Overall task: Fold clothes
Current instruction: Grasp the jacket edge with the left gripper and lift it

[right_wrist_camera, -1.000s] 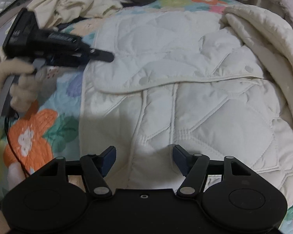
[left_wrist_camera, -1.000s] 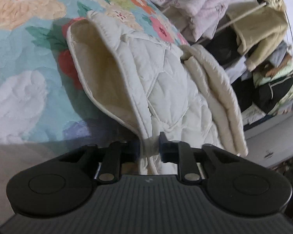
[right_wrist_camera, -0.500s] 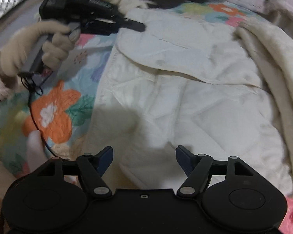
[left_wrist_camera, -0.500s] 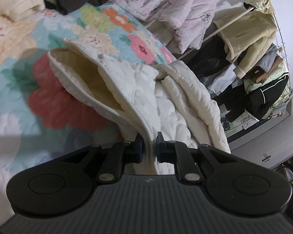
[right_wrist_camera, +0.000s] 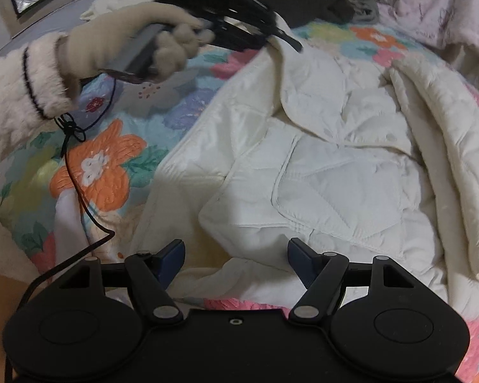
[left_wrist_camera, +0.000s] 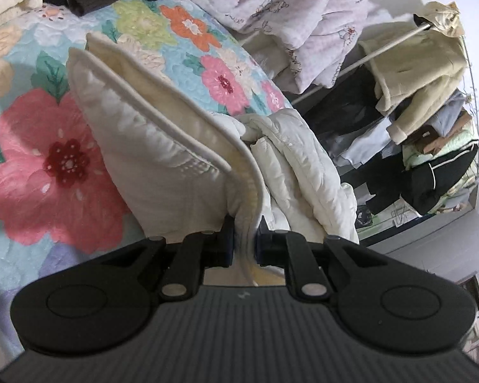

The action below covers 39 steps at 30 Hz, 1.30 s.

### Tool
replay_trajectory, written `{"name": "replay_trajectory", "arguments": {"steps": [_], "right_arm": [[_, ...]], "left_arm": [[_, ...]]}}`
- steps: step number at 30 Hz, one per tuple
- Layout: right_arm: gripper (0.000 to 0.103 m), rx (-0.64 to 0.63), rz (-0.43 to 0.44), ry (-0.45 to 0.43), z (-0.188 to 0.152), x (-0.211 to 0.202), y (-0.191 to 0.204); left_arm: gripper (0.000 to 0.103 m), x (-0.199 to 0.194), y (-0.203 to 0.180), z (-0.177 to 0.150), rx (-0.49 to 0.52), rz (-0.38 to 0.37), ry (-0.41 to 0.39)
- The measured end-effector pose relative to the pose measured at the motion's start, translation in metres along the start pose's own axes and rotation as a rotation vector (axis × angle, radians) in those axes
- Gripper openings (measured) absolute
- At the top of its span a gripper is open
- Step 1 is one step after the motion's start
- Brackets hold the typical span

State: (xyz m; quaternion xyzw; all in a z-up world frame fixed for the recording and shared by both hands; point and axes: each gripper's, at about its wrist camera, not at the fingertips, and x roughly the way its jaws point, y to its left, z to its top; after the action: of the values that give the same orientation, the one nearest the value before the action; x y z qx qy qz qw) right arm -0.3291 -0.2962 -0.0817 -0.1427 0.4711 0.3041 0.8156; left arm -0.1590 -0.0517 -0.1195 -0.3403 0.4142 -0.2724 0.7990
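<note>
Between left tongs — quilted cream jacket hem, pinched.

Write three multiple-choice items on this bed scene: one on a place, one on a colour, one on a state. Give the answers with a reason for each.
1. Where does the cream quilted jacket lie?
A. on a floral bedspread
B. on a bare wooden floor
C. in a laundry basket

2. What colour is the large flower beside the lifted jacket flap in the left wrist view?
A. blue
B. pink with a dark red centre
C. yellow

3. How do the left tongs stand?
A. wide open, nothing in them
B. shut on the jacket's edge
C. shut on a black cable

Answers: 1 A, flower-printed bedding shows all around the jacket. 2 B, its petals are pink around a dark red middle. 3 B, cream fabric is pinched between the two fingers.
</note>
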Motion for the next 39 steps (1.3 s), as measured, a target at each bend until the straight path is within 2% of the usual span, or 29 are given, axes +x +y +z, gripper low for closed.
{"name": "replay_trajectory", "arguments": {"steps": [9, 13, 14, 17, 19, 23, 27, 31, 33, 36, 39], "right_arm": [[0.076, -0.074, -0.053, -0.085, -0.006, -0.028, -0.001], [0.076, -0.055, 0.006, -0.153, -0.011, -0.049, -0.009], [0.076, -0.064, -0.009, -0.15, -0.011, -0.047, -0.009], [0.076, -0.186, -0.11, -0.114, -0.015, -0.025, 0.006], [0.077, -0.303, -0.122, -0.112, -0.018, -0.009, 0.019], [0.076, -0.412, -0.122, -0.082, -0.016, 0.015, 0.031], [0.076, -0.302, -0.056, -0.119, -0.016, -0.016, 0.006], [0.077, -0.173, -0.07, -0.154, -0.018, -0.034, -0.014], [0.077, -0.192, -0.091, -0.133, -0.02, -0.023, -0.009], [0.077, -0.291, -0.111, -0.12, -0.019, 0.0, 0.009], [0.077, -0.347, -0.167, -0.173, -0.007, 0.024, 0.023]], "left_arm": [[0.012, 0.006, 0.008, 0.012, -0.059, 0.028, 0.001], [0.012, 0.003, 0.014, 0.014, -0.086, 0.036, -0.007], [0.012, 0.003, 0.014, 0.014, -0.084, 0.038, -0.006], [0.012, 0.004, 0.014, 0.017, -0.077, 0.049, -0.003], [0.012, 0.006, 0.014, 0.018, -0.085, 0.057, 0.005], [0.012, 0.008, 0.014, 0.026, -0.112, 0.069, 0.011], [0.012, 0.014, 0.013, 0.032, -0.118, 0.084, 0.006], [0.012, 0.022, 0.015, 0.039, -0.139, 0.089, 0.012], [0.012, 0.025, 0.015, 0.042, -0.151, 0.098, 0.011], [0.012, 0.026, 0.014, 0.043, -0.16, 0.105, 0.014], [0.012, 0.024, 0.014, 0.042, -0.178, 0.103, 0.007]]}}
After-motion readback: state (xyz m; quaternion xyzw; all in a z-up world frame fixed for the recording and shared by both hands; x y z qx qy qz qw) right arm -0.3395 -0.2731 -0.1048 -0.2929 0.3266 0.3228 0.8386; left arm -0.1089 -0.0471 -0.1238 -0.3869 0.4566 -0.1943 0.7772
